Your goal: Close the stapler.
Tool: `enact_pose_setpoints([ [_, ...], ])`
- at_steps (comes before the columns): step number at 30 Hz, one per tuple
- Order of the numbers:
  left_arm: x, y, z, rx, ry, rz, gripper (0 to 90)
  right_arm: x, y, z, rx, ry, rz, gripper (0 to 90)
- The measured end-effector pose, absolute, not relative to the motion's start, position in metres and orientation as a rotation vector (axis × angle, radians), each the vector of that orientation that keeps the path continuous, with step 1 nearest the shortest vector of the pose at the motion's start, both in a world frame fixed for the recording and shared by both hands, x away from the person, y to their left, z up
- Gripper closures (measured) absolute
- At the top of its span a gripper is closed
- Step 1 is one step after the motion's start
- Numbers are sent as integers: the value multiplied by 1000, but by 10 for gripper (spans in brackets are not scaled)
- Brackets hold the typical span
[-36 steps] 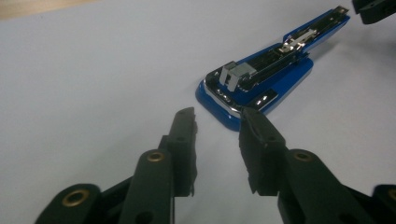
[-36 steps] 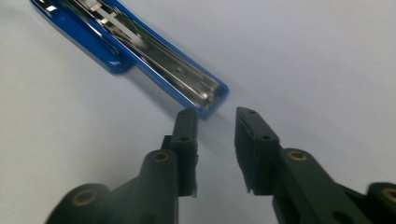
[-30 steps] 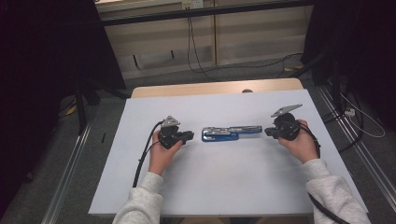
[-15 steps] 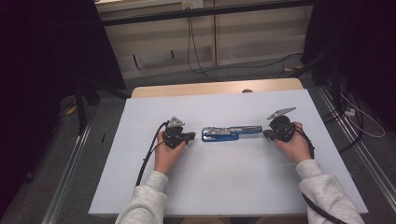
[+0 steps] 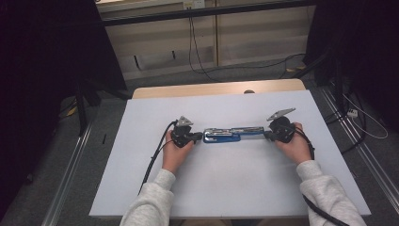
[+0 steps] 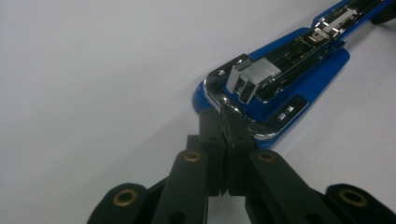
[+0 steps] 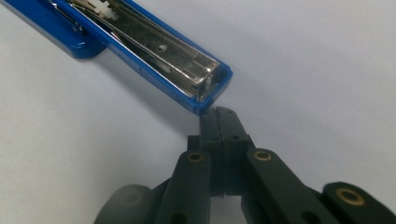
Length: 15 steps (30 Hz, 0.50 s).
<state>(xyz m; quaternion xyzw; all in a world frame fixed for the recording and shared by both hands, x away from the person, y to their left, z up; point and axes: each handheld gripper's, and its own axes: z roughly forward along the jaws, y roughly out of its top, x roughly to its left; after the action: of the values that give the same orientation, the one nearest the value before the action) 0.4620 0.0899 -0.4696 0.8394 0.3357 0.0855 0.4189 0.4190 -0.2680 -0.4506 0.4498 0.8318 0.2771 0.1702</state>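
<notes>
Blue stapler (image 5: pixel 233 134), opened out flat, lies at the centre of the high view on the white desk (image 5: pixel 235 188), long axis running left to right. Chrome magazine and staple channel face up. Left tool (image 5: pixel 197 137): jaws together, tips touching the stapler's left end, at the base's chrome rim. Right tool (image 5: pixel 268 134): jaws together, tips at the stapler's right end, touching or just beside its blue corner.
</notes>
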Motion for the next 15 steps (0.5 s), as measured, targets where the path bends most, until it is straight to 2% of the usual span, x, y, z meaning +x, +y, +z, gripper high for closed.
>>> enact_pose_setpoints([
  [15,464,89,-470,2111,845,218,877,420,-265,-448,1253,2365,822,900],
])
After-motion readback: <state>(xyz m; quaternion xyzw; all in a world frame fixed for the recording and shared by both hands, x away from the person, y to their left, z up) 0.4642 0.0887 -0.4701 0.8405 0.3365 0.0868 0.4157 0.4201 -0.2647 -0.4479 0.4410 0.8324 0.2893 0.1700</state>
